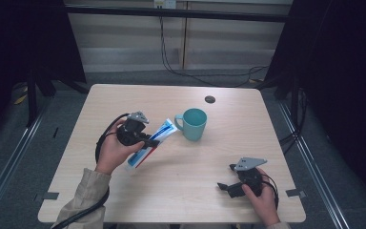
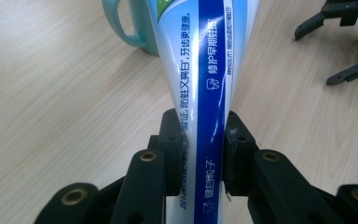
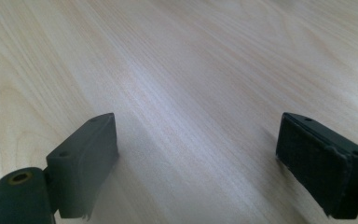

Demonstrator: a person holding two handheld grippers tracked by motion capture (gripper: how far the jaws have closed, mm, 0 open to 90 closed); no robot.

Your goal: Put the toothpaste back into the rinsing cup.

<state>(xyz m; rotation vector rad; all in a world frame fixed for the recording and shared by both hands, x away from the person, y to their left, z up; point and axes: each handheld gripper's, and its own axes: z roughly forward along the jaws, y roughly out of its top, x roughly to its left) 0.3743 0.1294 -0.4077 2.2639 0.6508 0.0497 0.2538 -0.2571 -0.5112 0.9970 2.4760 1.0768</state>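
The left gripper (image 1: 148, 139) pinches a toothpaste tube (image 1: 151, 143) near its flat end, its two jaws pressed against the tube's sides (the left gripper view shows them squeezing the blue stripe between the pads). The tube slants up toward a teal mug (image 1: 193, 123), its cap end just beside the mug's handle. The mug stands upright on the wooden table (image 1: 186, 164). Well apart from the mug, nearer the person, the right gripper (image 1: 226, 179) rests low over the bare wood with its jaws spread wide.
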